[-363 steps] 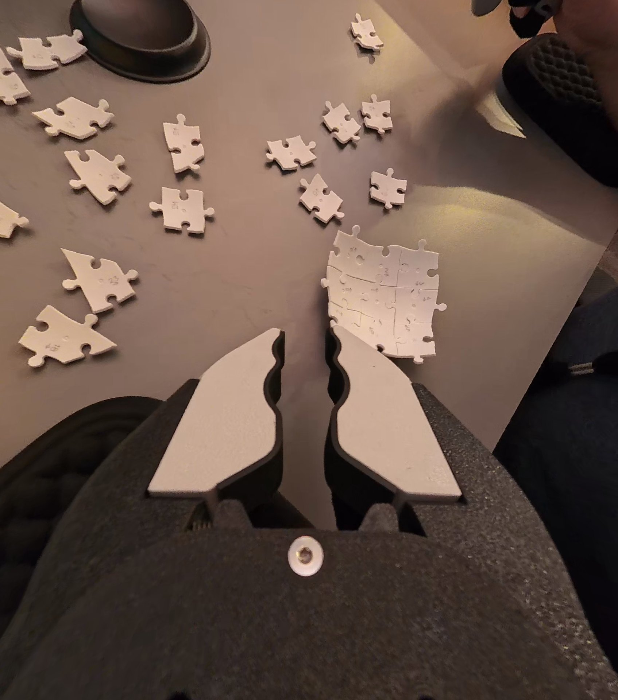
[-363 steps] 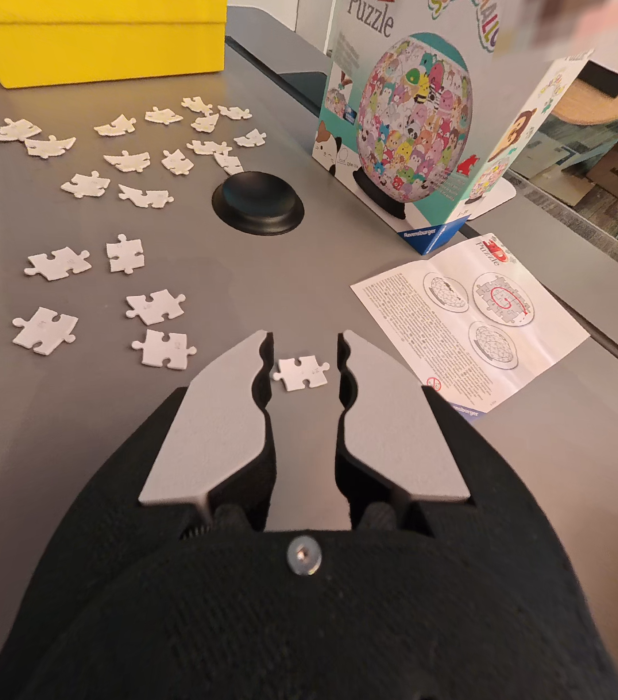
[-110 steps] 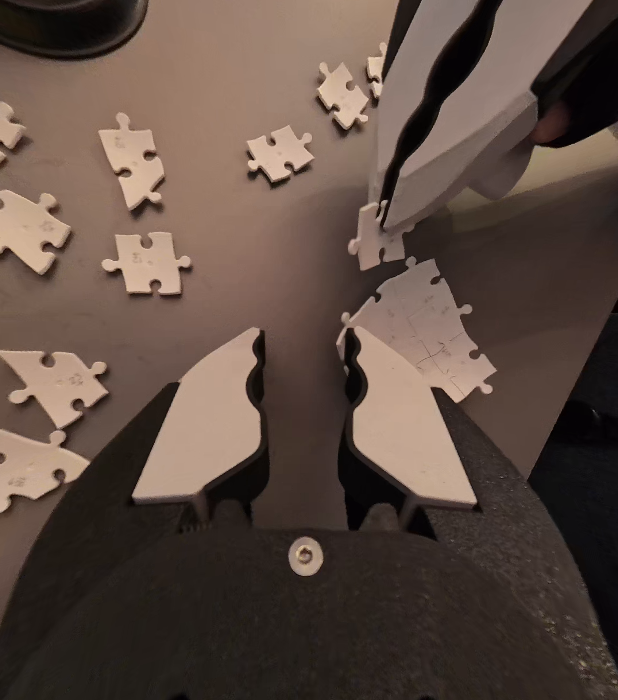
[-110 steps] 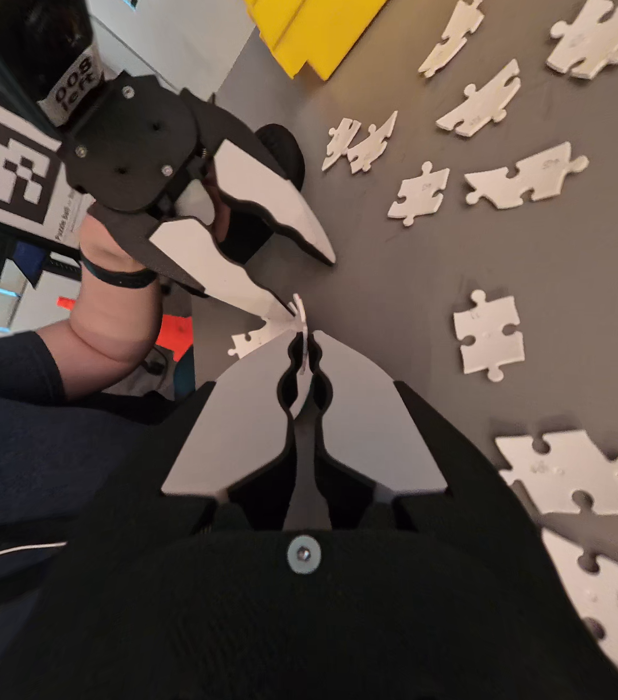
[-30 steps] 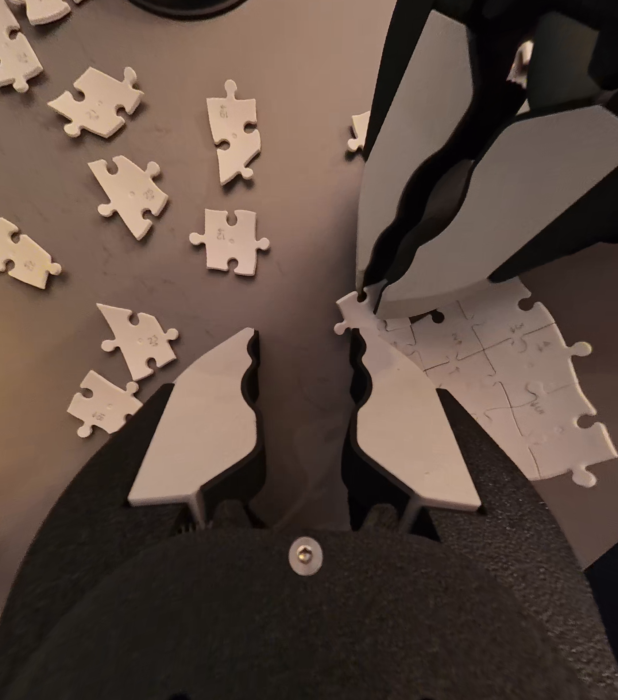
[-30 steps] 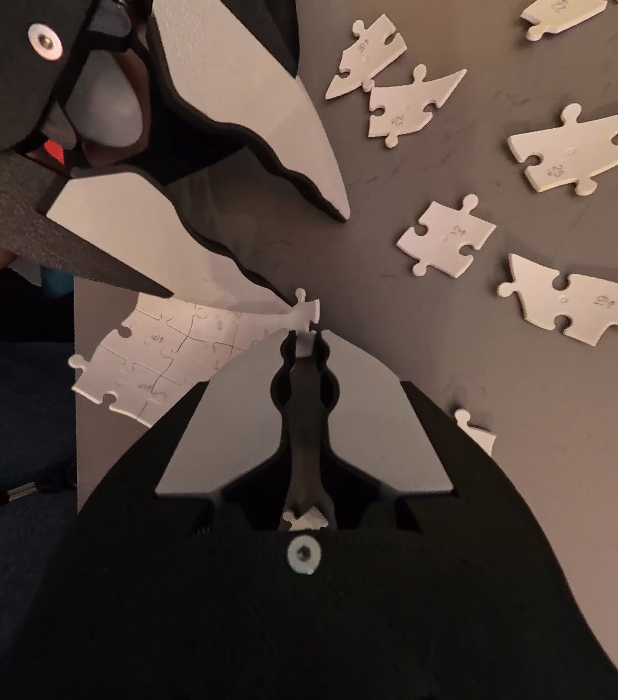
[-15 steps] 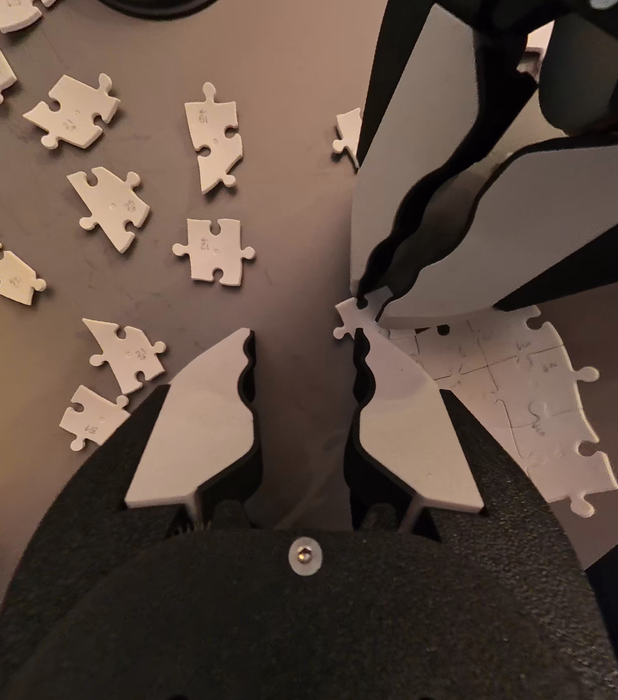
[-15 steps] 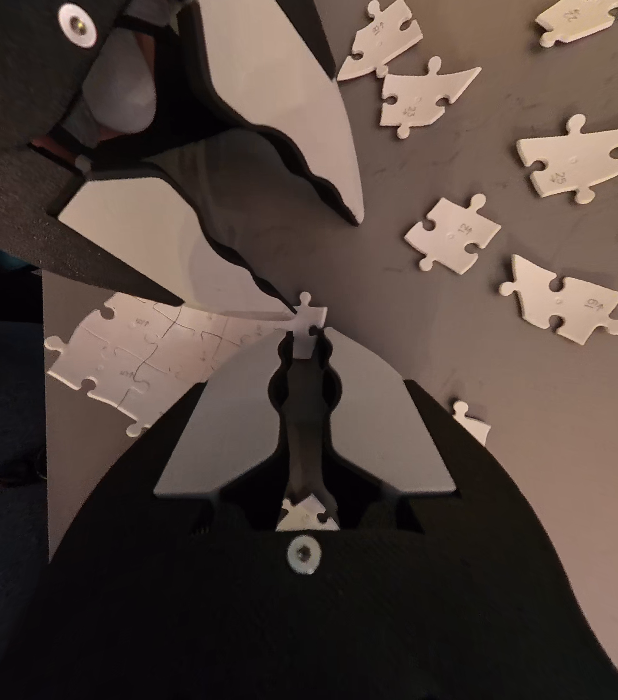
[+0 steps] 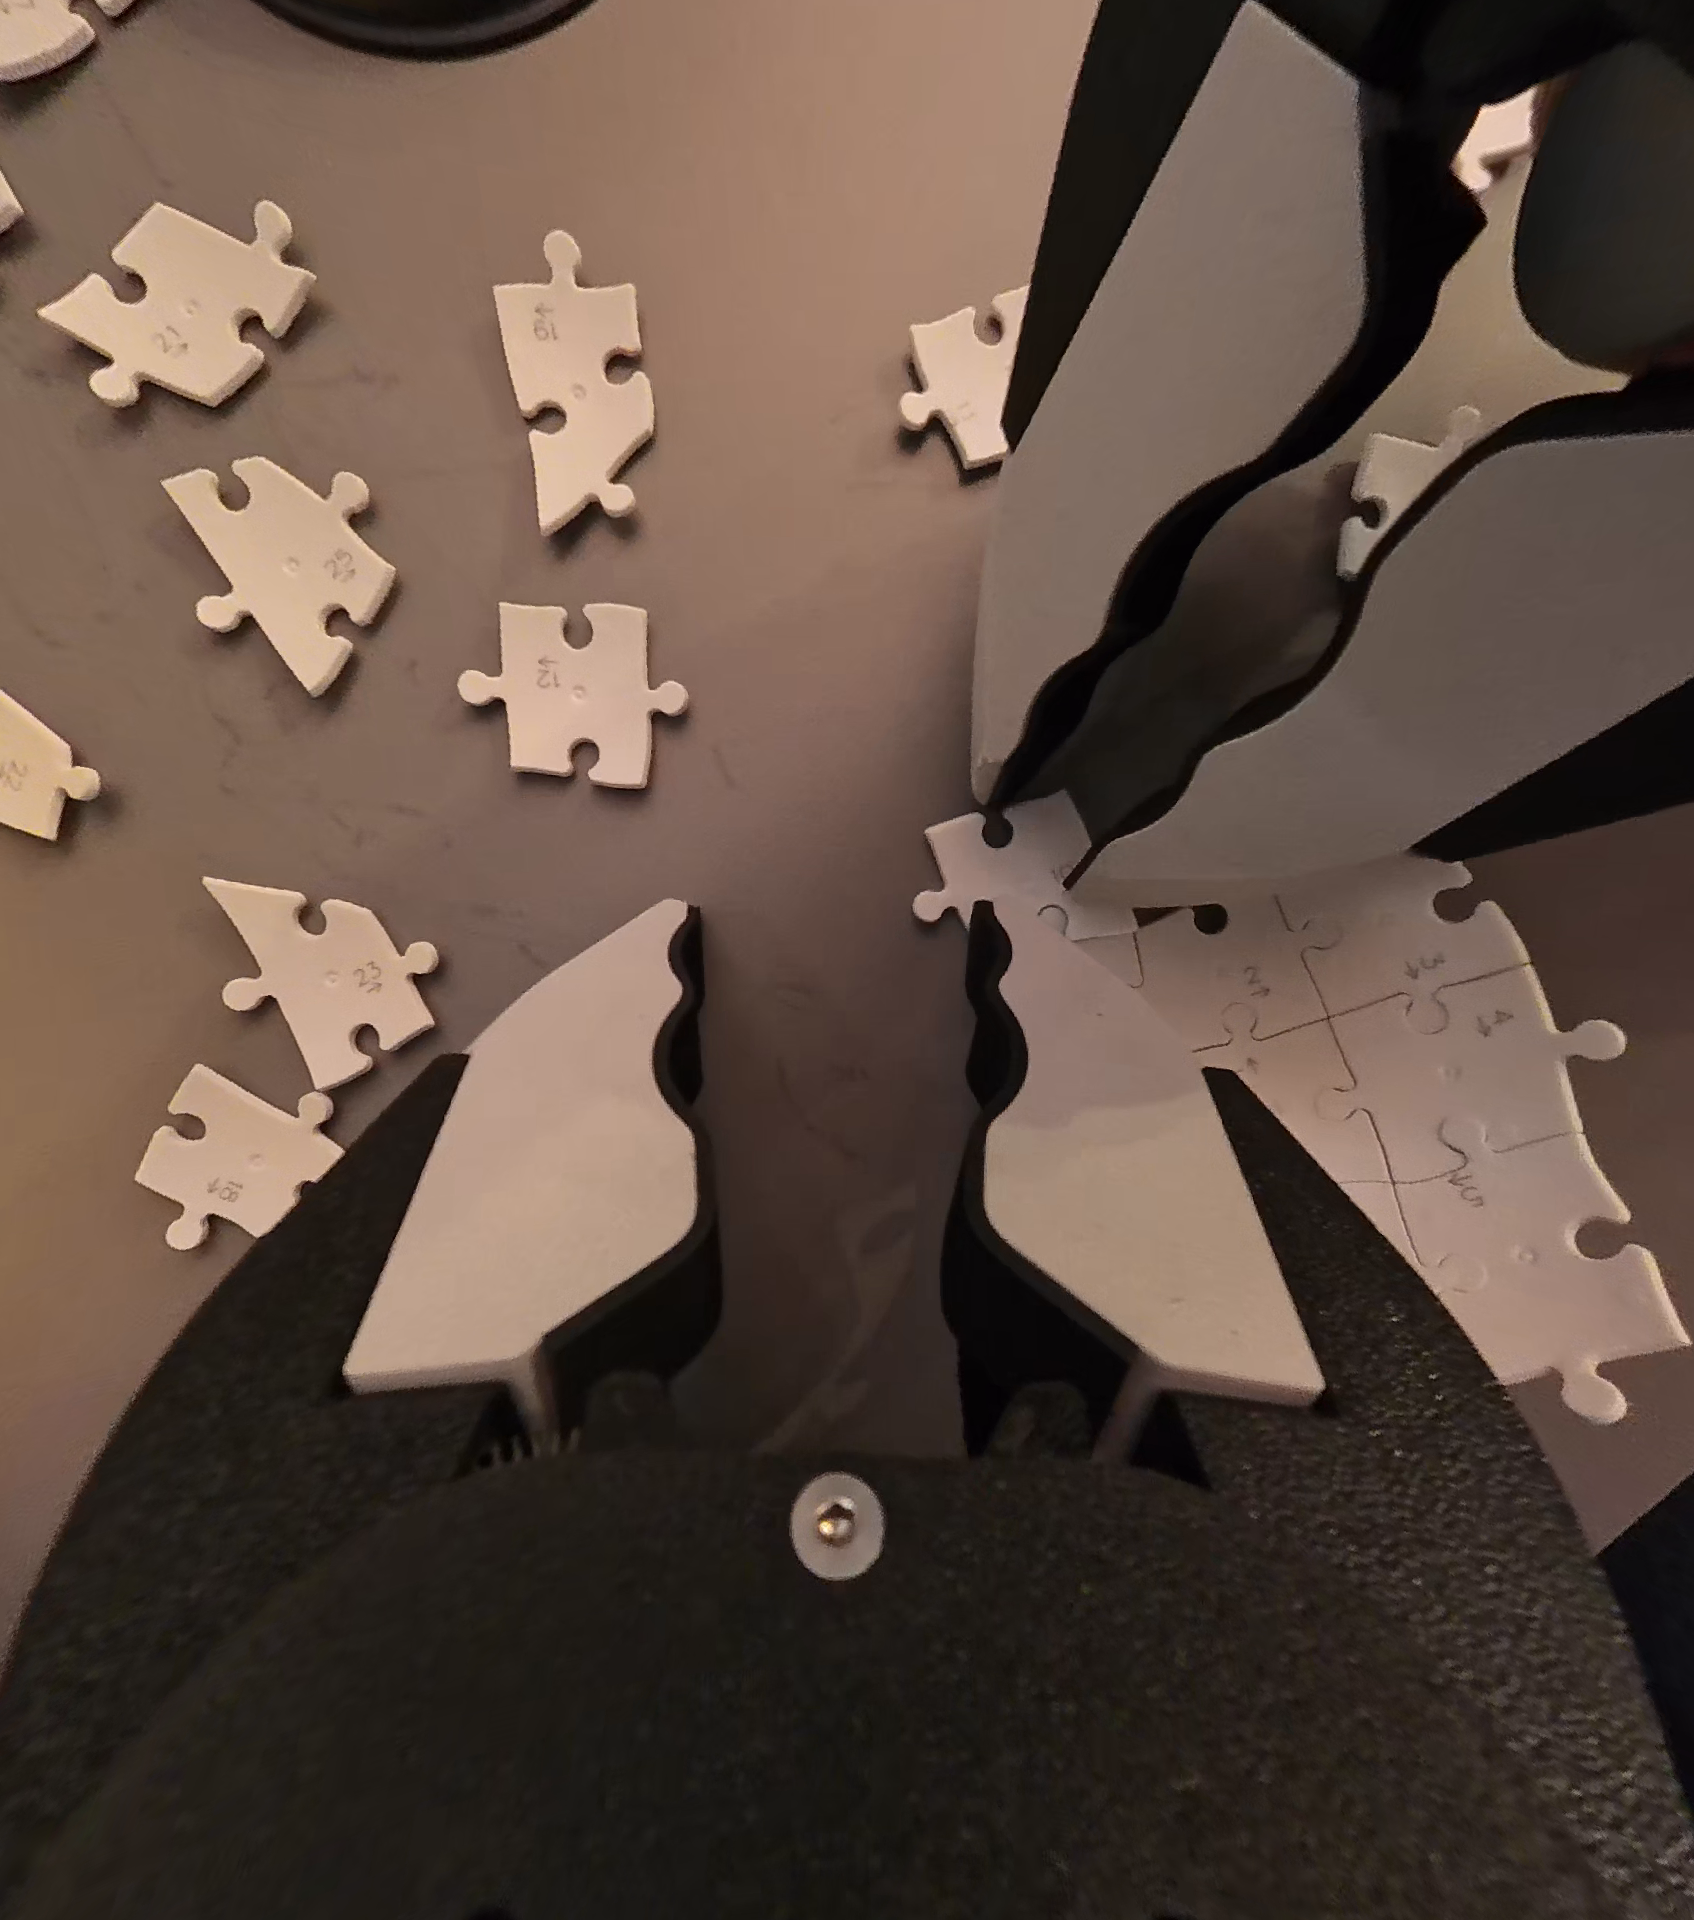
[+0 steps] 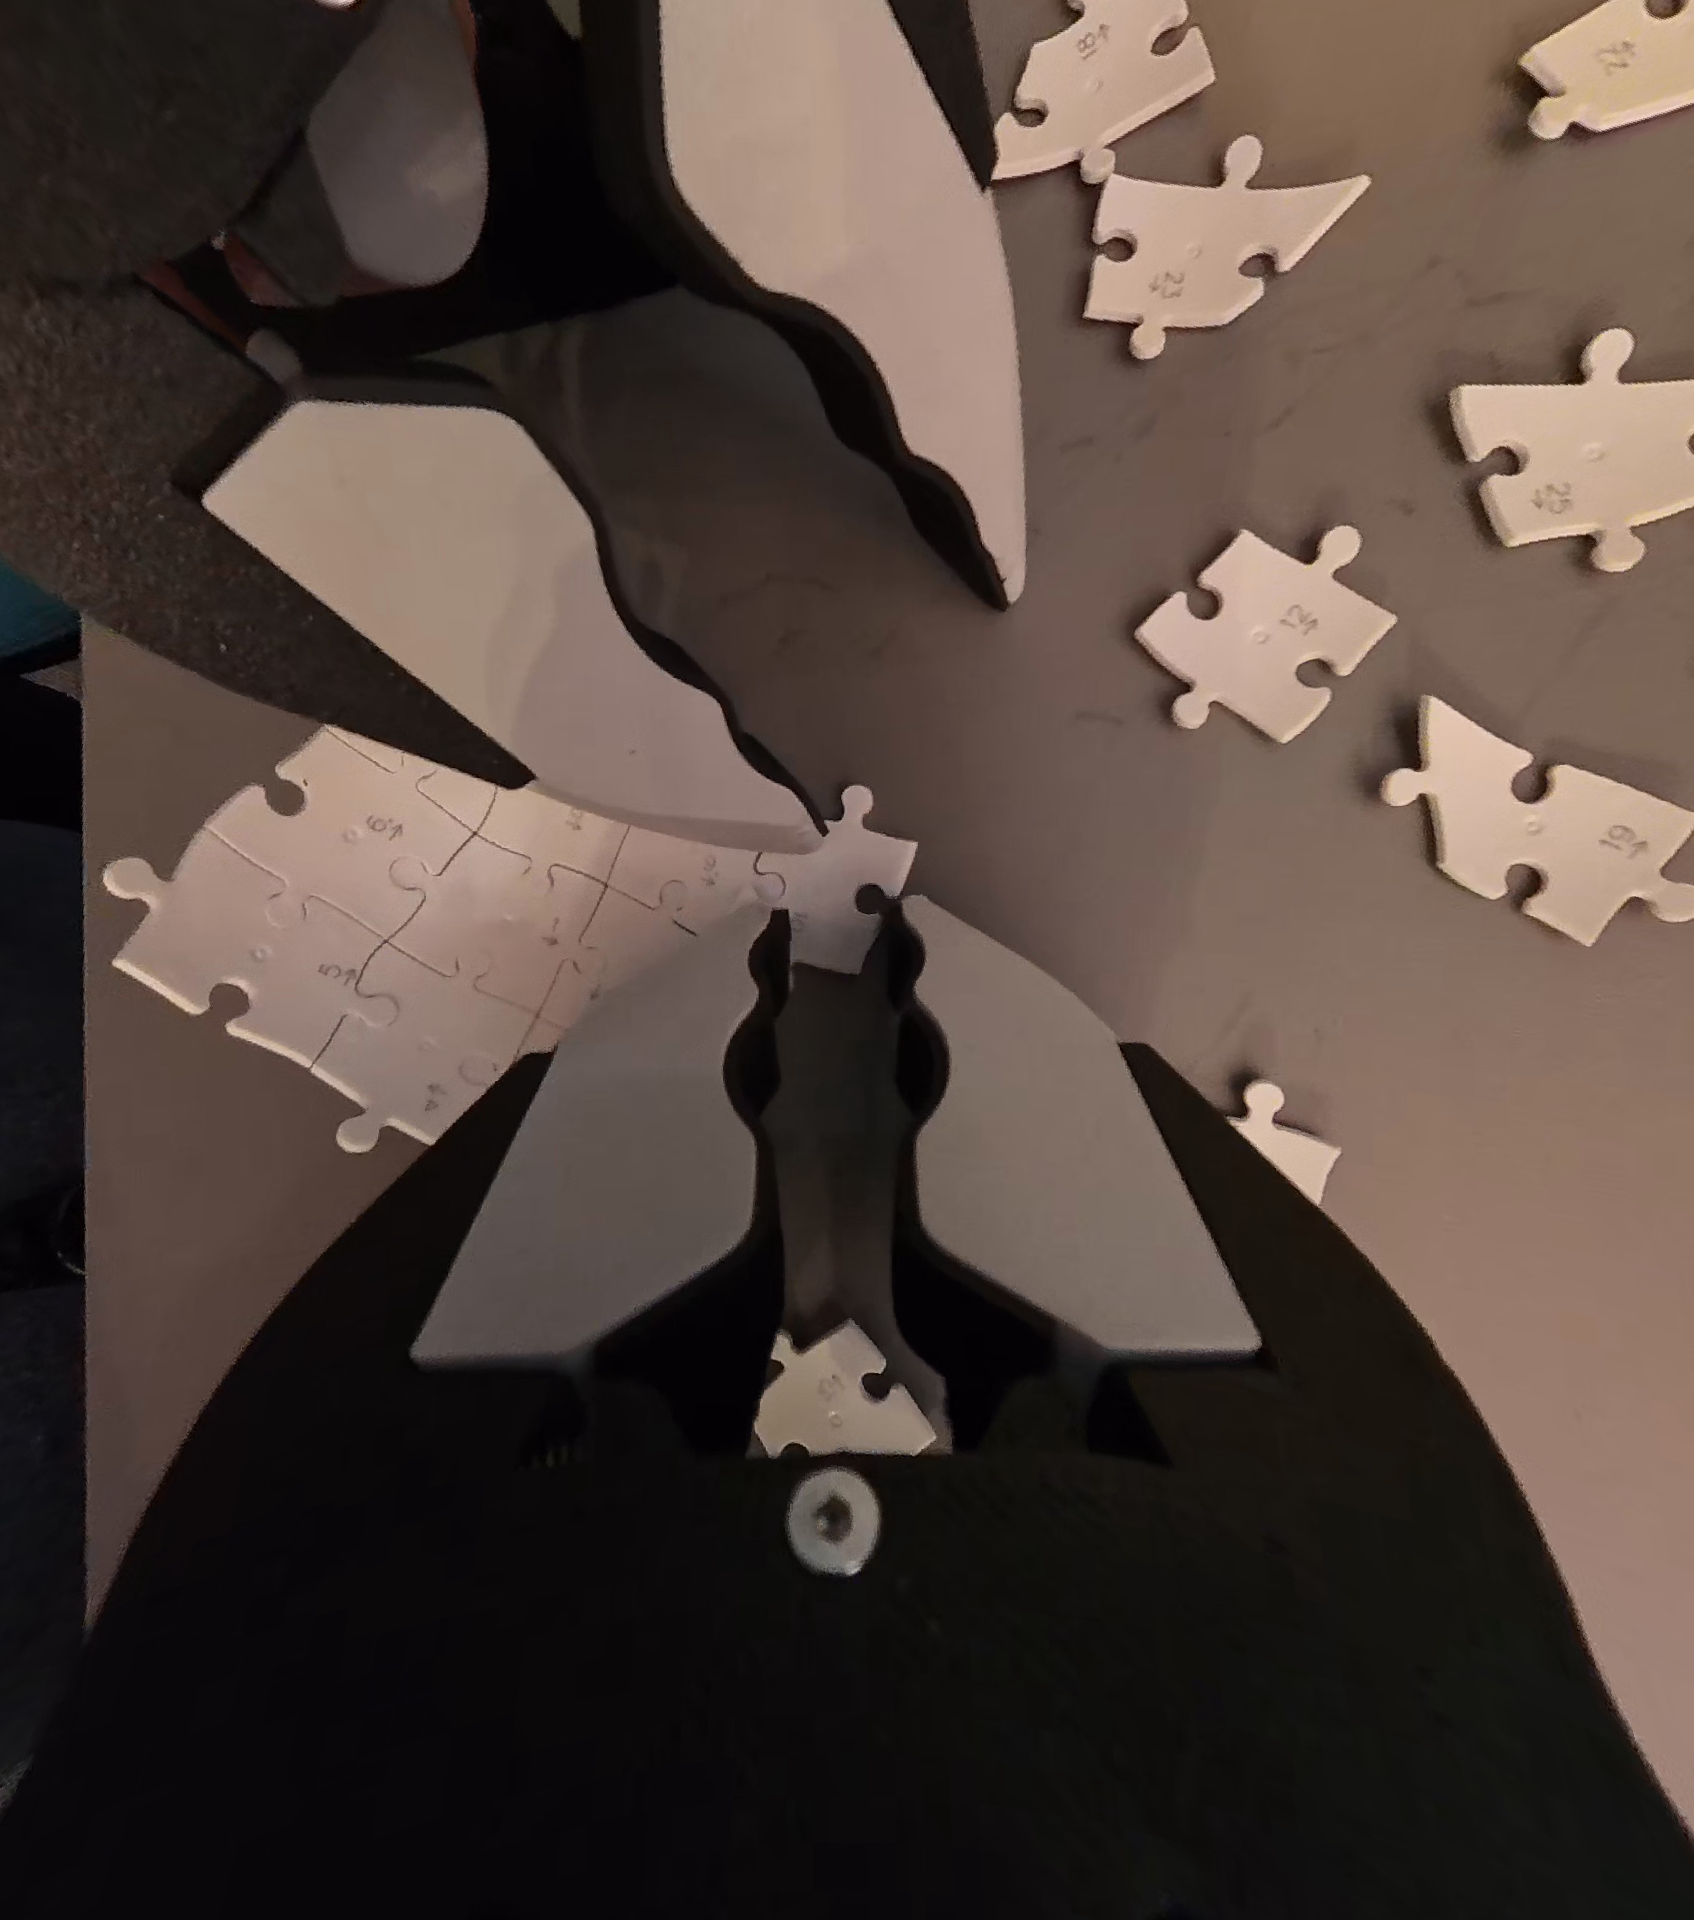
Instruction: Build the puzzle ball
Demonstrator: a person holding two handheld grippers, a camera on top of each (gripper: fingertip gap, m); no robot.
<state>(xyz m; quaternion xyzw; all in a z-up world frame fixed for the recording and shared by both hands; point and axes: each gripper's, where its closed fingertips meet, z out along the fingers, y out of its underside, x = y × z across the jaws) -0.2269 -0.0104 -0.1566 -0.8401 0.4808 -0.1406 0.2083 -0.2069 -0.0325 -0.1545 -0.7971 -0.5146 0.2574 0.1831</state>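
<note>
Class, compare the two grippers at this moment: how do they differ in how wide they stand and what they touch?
The left gripper stands wide open; the right gripper is only narrowly parted. The left's fingertip rests on the joined puzzle section; the right's tips press the corner piece. Both are empty, with grey fingers.

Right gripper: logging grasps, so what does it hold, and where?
Nothing held: the right gripper is open, fingertips resting on the new puzzle piece at the corner of the assembled section.
</note>
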